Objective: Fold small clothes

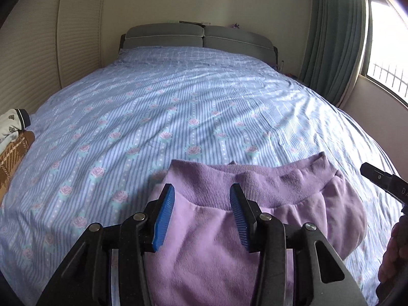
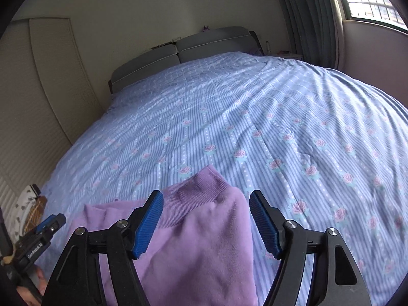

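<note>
The purple garment [image 1: 255, 219] lies on the bed [image 1: 178, 117], at the 6 o'clock edge of both wrist views, with its ribbed waistband [image 1: 255, 183] turned toward the headboard [image 1: 199, 37].

Left gripper [image 1: 201, 216]: fingers apart, blue pads [image 1: 163, 219] on either side of the waistband's left portion, nothing clamped between them. Whether the pads touch the fabric cannot be determined.

Right gripper [image 2: 207, 223]: fingers apart, wider than the left. The garment's right waistband corner [image 2: 209, 181] rises to a peak at 12 o'clock from the gripper, between the two pads, unclamped.

In the left wrist view, the right gripper's black body shows at 3 o'clock. In the right wrist view, the left gripper shows at 8 o'clock.

The bed carries a blue striped cover with pink rose print. A pile of other clothes [image 1: 12, 137], one white printed piece and one brown plaid piece, sits at 9 o'clock on the bed's left edge, well apart from the purple garment. A green curtain [image 1: 331, 38] and a window [image 1: 387, 51] stand at 2 o'clock.
</note>
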`<state>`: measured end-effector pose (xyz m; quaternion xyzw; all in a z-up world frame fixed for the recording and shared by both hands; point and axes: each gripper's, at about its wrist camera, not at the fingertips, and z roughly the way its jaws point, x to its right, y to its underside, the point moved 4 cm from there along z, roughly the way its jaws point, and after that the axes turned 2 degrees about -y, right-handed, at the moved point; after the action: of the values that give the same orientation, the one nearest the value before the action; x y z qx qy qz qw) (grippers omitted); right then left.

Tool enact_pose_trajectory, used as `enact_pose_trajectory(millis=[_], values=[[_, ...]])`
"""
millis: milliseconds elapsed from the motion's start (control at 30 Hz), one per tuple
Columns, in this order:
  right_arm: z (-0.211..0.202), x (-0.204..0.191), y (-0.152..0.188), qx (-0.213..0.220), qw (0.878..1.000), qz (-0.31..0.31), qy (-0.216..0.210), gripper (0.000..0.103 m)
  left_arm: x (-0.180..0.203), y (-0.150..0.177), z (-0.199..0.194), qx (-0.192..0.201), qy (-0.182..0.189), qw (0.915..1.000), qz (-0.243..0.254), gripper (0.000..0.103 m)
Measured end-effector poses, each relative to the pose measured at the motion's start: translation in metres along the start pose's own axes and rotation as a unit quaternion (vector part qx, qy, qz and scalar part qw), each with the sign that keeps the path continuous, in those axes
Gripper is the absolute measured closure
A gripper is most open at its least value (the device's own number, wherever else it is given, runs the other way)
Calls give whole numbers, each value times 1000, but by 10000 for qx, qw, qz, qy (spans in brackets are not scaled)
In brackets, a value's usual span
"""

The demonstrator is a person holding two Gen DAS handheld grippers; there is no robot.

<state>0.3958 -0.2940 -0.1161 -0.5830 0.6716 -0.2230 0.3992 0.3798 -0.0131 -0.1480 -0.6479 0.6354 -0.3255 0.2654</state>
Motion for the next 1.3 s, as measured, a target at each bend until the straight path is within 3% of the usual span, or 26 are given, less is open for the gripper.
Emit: enact_pose_trajectory(millis=[100,233,400,600,767,900,1033,1133,1300], values=[[8,-19,19,-262,9987,-413,-167,32,-2,15,14,-276,-140,9995,17,58],[25,-32,44,-665,9930,-969,69,32,-18,29,33,-541,-278,9981,-131,58],[42,-14,61,-1084,9913,-729,185,34,-25,31,41,-517,-387,9979,-89,58],[32,-13,71,-1027,9901,-914,300,34,-20,29,37,-431,-457,9980,-33,58],[-8,7,55,-675,9977,-2,-62,33,-11,23,11,-286,-339,9990,-49,52],[-34,40,64,-695,9924,975,-267,31,2,25,-12,-248,-299,9992,49,45],[-39,63,87,-920,9774,1850,-444,31,17,33,-33,-289,-260,9991,174,40],[-33,67,105,-1064,9586,2520,-794,31,19,39,-44,-365,-228,9989,165,40],[-11,61,118,-1103,9372,3091,-1181,31,13,41,-54,-375,-306,9988,95,40]])
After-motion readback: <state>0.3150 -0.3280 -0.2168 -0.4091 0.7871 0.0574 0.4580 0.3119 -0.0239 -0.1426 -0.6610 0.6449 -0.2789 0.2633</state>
